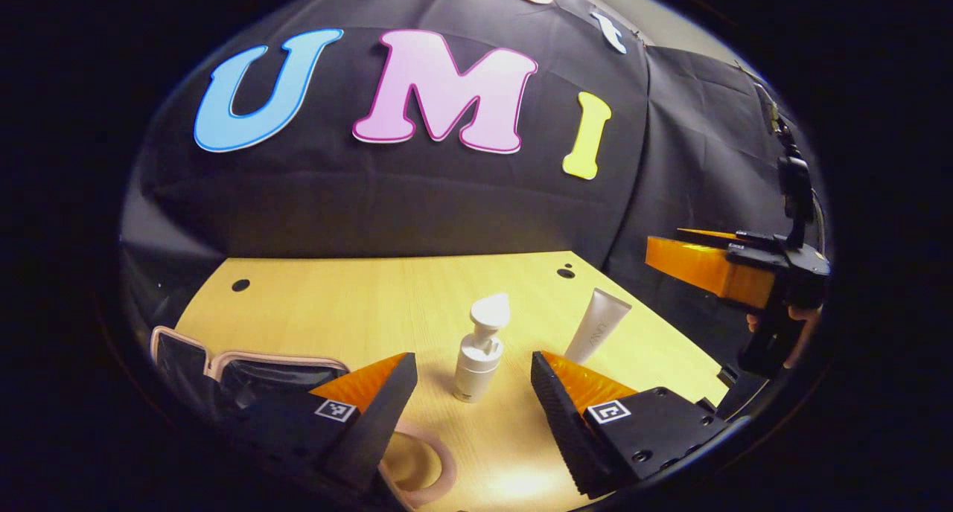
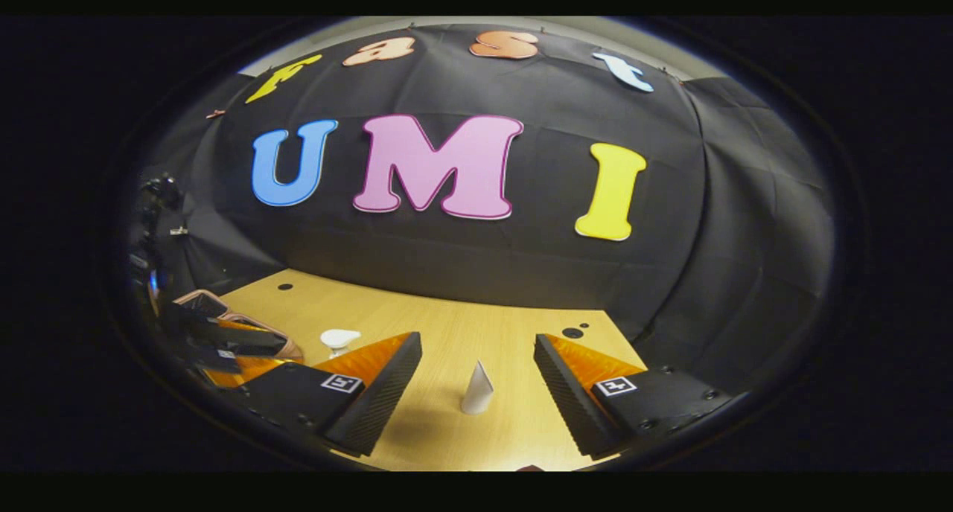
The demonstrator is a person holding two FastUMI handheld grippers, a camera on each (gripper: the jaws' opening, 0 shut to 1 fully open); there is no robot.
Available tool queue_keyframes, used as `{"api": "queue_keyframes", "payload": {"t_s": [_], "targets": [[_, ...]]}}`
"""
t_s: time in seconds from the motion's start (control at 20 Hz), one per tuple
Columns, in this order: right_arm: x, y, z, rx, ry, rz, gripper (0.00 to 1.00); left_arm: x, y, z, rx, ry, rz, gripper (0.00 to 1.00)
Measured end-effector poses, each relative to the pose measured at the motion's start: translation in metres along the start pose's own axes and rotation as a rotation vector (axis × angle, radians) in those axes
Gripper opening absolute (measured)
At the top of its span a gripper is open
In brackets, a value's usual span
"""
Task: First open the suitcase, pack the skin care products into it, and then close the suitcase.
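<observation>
A white pump bottle (image 1: pixel 479 359) stands upright on the wooden table (image 1: pixel 357 304), in the gap between the fingers of my left gripper (image 1: pixel 473 369), which is open and not touching it. A white tube (image 1: pixel 600 324) stands on its cap farther right. The suitcase (image 1: pixel 223 363), pink-rimmed with a dark inside, lies open at the left behind my left finger. In the right gripper view the tube (image 2: pixel 476 389) stands just ahead of my open right gripper (image 2: pixel 476 346). The pump bottle's head (image 2: pixel 339 338) peeks from behind one finger. The suitcase (image 2: pixel 202 300) is at the far left.
My right gripper (image 1: pixel 700 265) hovers past the table's right edge, held by a hand (image 1: pixel 793 317). My left gripper (image 2: pixel 223 348) shows dimly over the suitcase. Small holes (image 1: pixel 240 284) mark the tabletop's far corners. The black cloth wall closes off the back and right.
</observation>
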State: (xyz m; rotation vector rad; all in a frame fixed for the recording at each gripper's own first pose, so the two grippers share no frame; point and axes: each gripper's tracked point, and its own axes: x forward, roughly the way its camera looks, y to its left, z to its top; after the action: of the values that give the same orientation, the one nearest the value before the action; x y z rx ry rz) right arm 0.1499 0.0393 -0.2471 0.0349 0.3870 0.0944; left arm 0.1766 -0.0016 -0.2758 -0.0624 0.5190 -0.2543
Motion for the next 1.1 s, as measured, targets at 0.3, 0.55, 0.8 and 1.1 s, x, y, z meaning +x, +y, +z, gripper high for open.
{"api": "queue_keyframes", "payload": {"t_s": [0.3, 0.55, 0.8, 1.1], "targets": [[0.038, 0.0, -0.052, 0.003, 0.086, 0.044, 0.97, 0.085, 0.005, -0.035, 0.025, 0.089, 0.05, 0.97], [0.04, -0.009, -0.057, -0.012, 0.097, 0.057, 0.97, 0.115, 0.019, -0.043, 0.103, 0.128, 0.084, 0.58], [0.038, -0.011, -0.054, -0.001, 0.092, 0.064, 0.97, 0.089, 0.01, -0.024, 0.079, 0.188, 0.049, 0.54], [0.032, -0.005, -0.038, 0.0, 0.053, 0.067, 0.97, -0.005, 0.038, 0.015, 0.092, 0.245, 0.045, 0.54]]}}
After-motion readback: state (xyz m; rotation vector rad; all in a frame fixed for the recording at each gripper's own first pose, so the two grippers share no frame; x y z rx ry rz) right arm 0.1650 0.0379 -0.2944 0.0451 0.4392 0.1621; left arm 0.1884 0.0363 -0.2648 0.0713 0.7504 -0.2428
